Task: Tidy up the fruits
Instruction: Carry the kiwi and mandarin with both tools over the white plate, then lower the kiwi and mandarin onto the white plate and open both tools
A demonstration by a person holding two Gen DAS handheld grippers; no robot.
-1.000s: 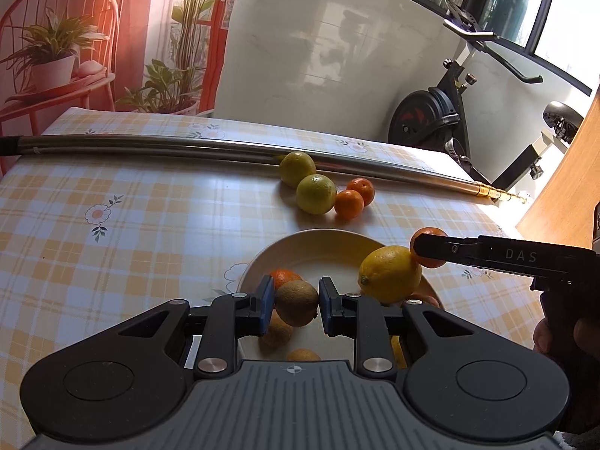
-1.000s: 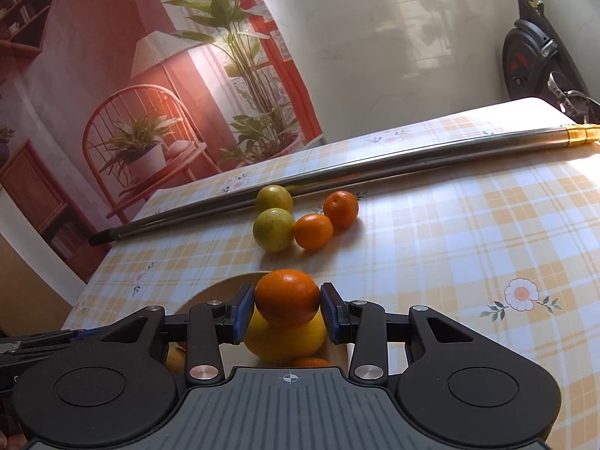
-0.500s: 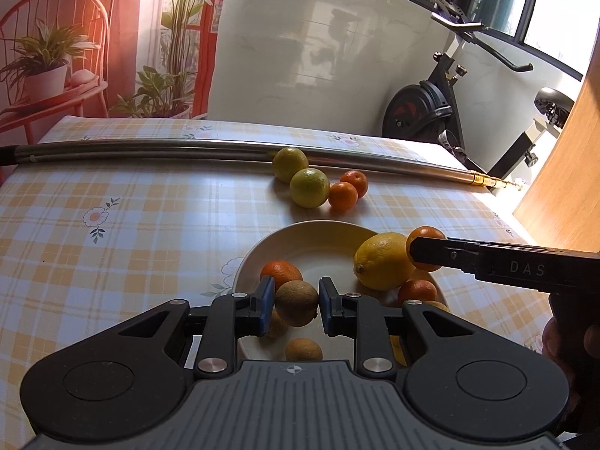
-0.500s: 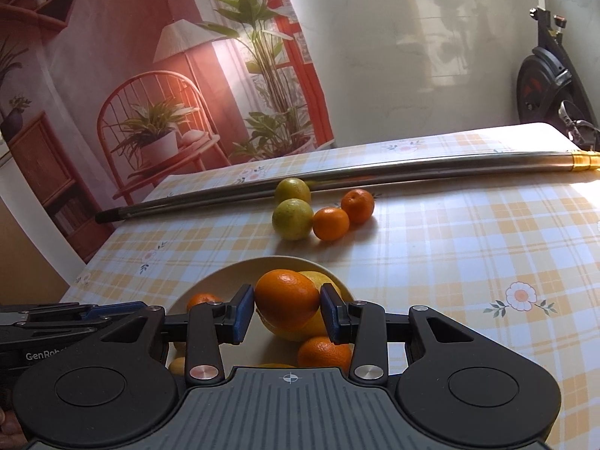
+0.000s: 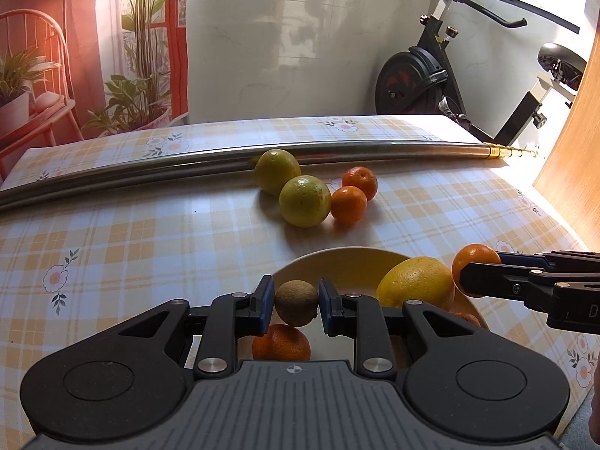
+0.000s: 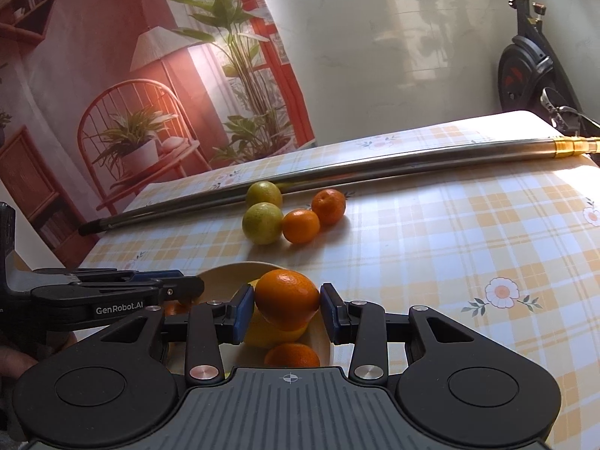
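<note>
My left gripper [image 5: 294,304] is shut on a brown kiwi [image 5: 296,302], held above the cream bowl [image 5: 337,262]. The bowl holds a lemon [image 5: 414,287] and a mandarin [image 5: 281,343] beneath the kiwi. My right gripper [image 6: 287,309] is shut on an orange [image 6: 287,298] over the same bowl [image 6: 225,275], with the lemon [image 6: 273,333] and another mandarin [image 6: 292,354] below it. On the cloth beyond sit two green-yellow citrus fruits [image 5: 303,200] [image 5: 276,170] and two small mandarins [image 5: 348,204] [image 5: 359,182].
A long steel pole [image 5: 187,167] lies across the checked tablecloth [image 5: 131,232] behind the loose fruit. An exercise bike [image 5: 431,75] stands past the table's far right edge. A wooden panel [image 5: 573,142] rises at the right. A hand [image 6: 11,360] holds the left gripper.
Both grippers have risen and pulled back from the bowl, each still shut on its fruit. The loose fruit on the cloth has not moved.
</note>
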